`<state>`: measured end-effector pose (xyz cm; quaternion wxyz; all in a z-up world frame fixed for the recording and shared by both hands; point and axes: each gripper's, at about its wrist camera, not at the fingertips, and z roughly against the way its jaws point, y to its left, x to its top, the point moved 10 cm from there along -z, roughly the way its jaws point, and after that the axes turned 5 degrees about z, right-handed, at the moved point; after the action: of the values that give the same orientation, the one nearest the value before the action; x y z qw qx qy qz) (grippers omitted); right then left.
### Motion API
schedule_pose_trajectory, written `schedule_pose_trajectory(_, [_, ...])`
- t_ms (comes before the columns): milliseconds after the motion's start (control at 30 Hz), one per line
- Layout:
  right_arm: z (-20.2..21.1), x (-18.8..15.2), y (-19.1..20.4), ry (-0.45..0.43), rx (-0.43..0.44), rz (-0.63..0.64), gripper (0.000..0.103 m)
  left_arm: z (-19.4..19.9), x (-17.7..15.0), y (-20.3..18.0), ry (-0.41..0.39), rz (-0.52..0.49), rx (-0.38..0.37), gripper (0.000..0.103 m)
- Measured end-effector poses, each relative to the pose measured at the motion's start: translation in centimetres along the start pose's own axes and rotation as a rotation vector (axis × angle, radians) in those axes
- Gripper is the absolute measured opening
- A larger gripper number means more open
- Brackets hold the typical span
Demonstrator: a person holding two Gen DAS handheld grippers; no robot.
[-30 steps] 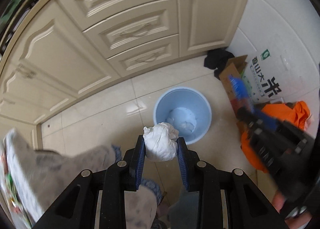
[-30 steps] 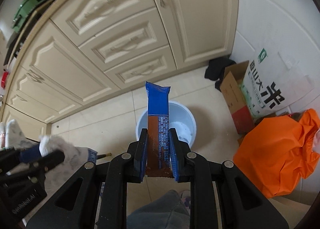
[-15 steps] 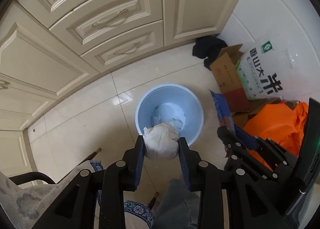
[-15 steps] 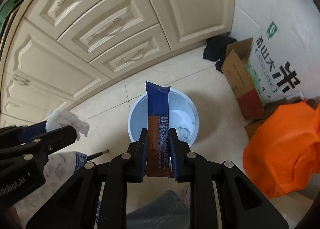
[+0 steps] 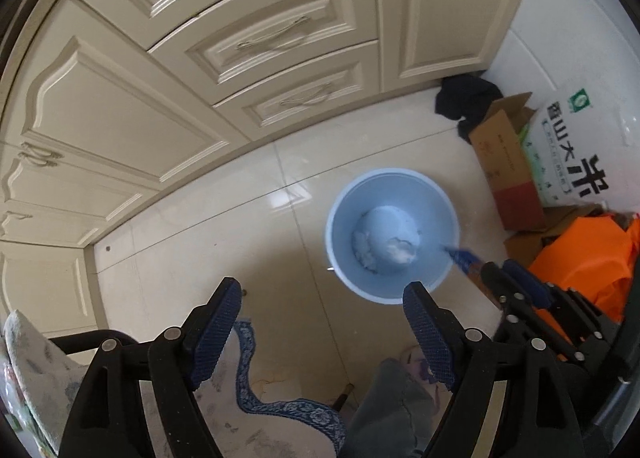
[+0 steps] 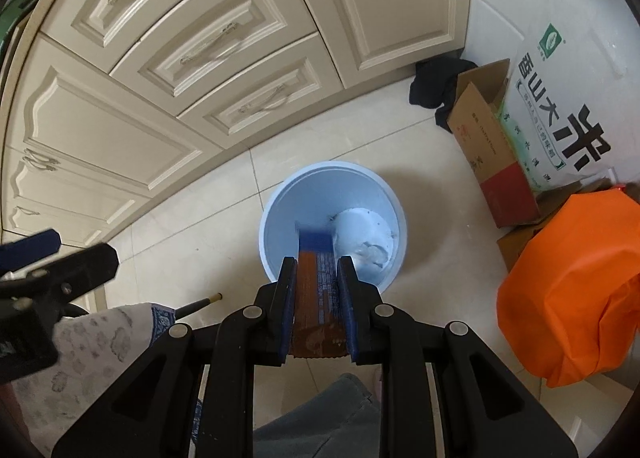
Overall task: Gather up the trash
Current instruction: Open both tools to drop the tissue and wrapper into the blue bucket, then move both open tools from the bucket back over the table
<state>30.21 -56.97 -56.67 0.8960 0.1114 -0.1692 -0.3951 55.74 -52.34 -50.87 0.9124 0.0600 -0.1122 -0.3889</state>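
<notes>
- Left gripper [image 5: 322, 318]: fingers just spread apart, nothing between them.
- Right gripper [image 6: 317, 272]: fingers clamped on a blue-and-brown snack wrapper [image 6: 316, 274].
- Pale blue bucket [image 6: 280, 217] holds crumpled white tissue [image 5: 400, 248].

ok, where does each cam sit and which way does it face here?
Left wrist: on the left gripper, facing steeply down at the tiled floor and blue bin; its open, empty fingers show, right gripper at right, a trouser leg below.
Right wrist: on the right gripper, facing down into the blue bin; fingers shut on the wrapper, left gripper at left.
Shared: bin, cabinet drawers, orange bag.
</notes>
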Motion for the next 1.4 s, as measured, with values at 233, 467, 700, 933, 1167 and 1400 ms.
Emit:
schedule_pose_trajectory(233, [1.2,1.5,1.3,-0.045,0.009,0.016,0.059,0.8,-0.8,0.3,0.000,0.017,0.015,0.076])
schedule_pose_trajectory(467, [1.5,1.2,-0.4,-0.052,-0.012,-0.023,0.076,1.7,-1.4,1.0,0.005,0.019,0.002,0.076])
schedule_pose_trajectory(700, [1.9,0.4,-1.6,-0.036,-0.047,-0.029,0.076,1.9,-1.7,1.5,0.008,0.019,0.016,0.076])
schedule_pose_trajectory(933, [2.8,-0.9,-1.6,-0.020,-0.057,-0.021,0.076,2.1,-1.9,1.3,0.012,0.032,-0.025,0.076])
schedule_pose_trajectory(1167, [4.9,-2.0,-1.8,-0.013,-0.051,-0.033,0.076,2.9,-2.2,1.6,-0.009,0.034,0.004,0.076])
schedule_pose_trajectory(1400, [9.1,-2.4,-2.4,-0.050,-0.067,-0.031,0.076,6.1,-4.4,-1.1,-0.062,-0.007,0.018,0.076])
